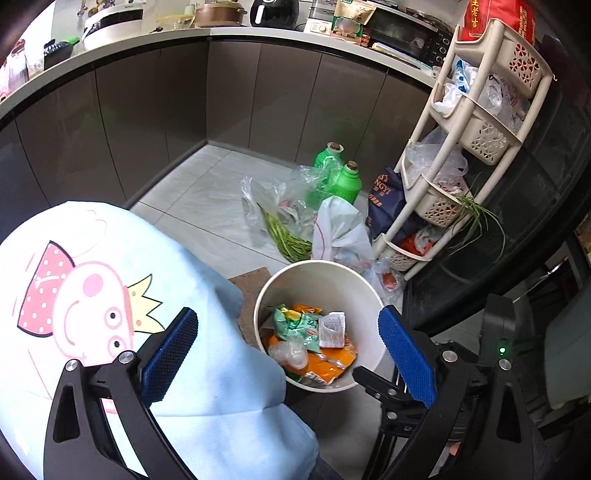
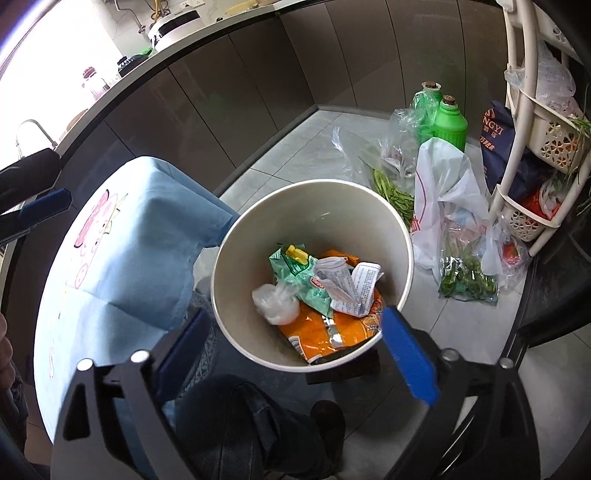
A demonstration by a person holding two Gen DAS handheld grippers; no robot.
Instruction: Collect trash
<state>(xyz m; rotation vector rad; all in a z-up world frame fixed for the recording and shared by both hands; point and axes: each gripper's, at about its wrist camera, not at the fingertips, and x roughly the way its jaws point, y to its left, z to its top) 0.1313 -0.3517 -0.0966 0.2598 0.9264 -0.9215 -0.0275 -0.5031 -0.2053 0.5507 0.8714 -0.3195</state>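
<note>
The white bin [image 2: 312, 221] stands on the floor, and everything else is placed from it. Inside lie an orange wrapper [image 2: 325, 332], a green packet [image 2: 295, 269], a knotted clear bag [image 2: 275, 301] and crumpled printed paper [image 2: 351, 284]; the right wrist view looks almost straight down on them, while the left wrist view sees the same bin [image 1: 317, 273] from farther back and at a slant.

The right gripper [image 2: 291, 350] hangs just above the bin's near rim, its blue pads spread wide with nothing between them. The left gripper [image 1: 291, 354] is likewise wide open and empty, poised near the bin's near side.

Left of the bin is a light blue cloth [image 1: 110, 295] with a pink cartoon pig. Beyond the bin lie plastic bags of green beans [image 2: 395, 195] and two green bottles [image 2: 448, 122]. Only the left view shows the whole cream rack [image 1: 476, 147] to the right of the bin, and the crowded desk [image 1: 221, 31] far behind.
</note>
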